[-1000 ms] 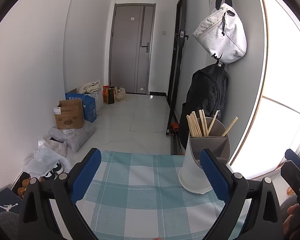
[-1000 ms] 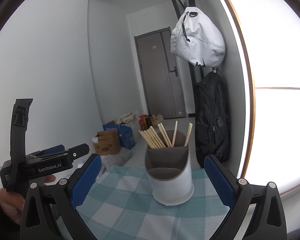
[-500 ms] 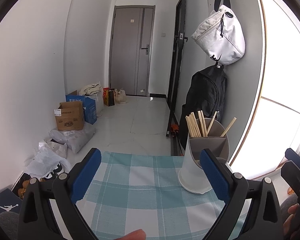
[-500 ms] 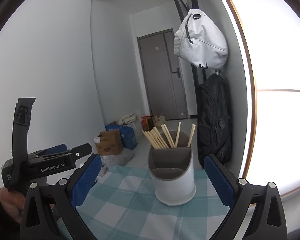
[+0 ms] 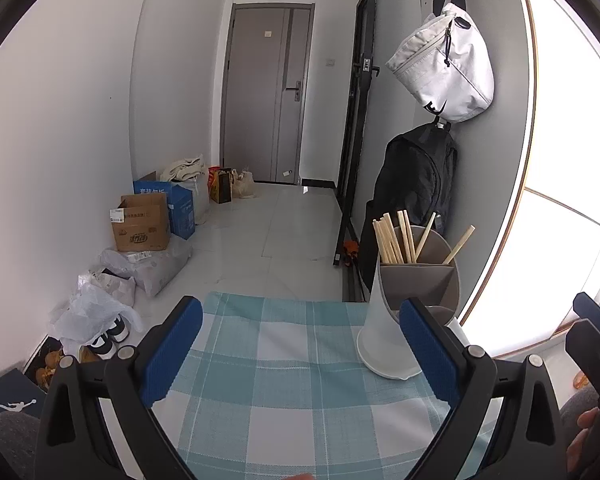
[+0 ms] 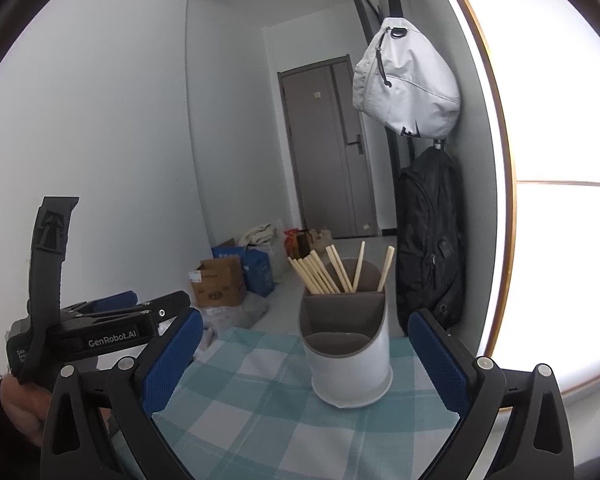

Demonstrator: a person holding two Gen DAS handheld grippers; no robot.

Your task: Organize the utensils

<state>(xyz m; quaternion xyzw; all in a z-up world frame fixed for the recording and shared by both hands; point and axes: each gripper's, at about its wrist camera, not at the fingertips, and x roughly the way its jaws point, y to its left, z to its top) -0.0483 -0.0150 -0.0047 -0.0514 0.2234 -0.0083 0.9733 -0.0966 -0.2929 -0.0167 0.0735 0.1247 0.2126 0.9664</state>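
Note:
A white utensil holder (image 5: 392, 332) (image 6: 350, 364) with grey divided compartments stands upright on the teal checked cloth (image 5: 292, 384) (image 6: 268, 412). Several wooden chopsticks (image 5: 396, 236) (image 6: 328, 276) stand in its far compartment; the near ones look empty. My left gripper (image 5: 300, 352) is open and empty, the holder just behind its right finger (image 5: 428, 352). My right gripper (image 6: 304, 364) is open and empty, with the holder between and beyond its fingers. The left gripper's body also shows in the right wrist view (image 6: 100, 332).
The cloth-covered table ends at a tiled floor (image 5: 260, 240). Cardboard boxes (image 5: 142, 228), bags and shoes (image 5: 100, 328) lie along the left wall. A black backpack (image 5: 412, 184) and white bag (image 5: 448, 76) hang on the right wall behind the holder. A grey door (image 5: 268, 92) is at the far end.
Both views have shifted slightly; the holder sits a little more central in the right wrist view. A fingertip that showed at the bottom of the left view is nearly gone.

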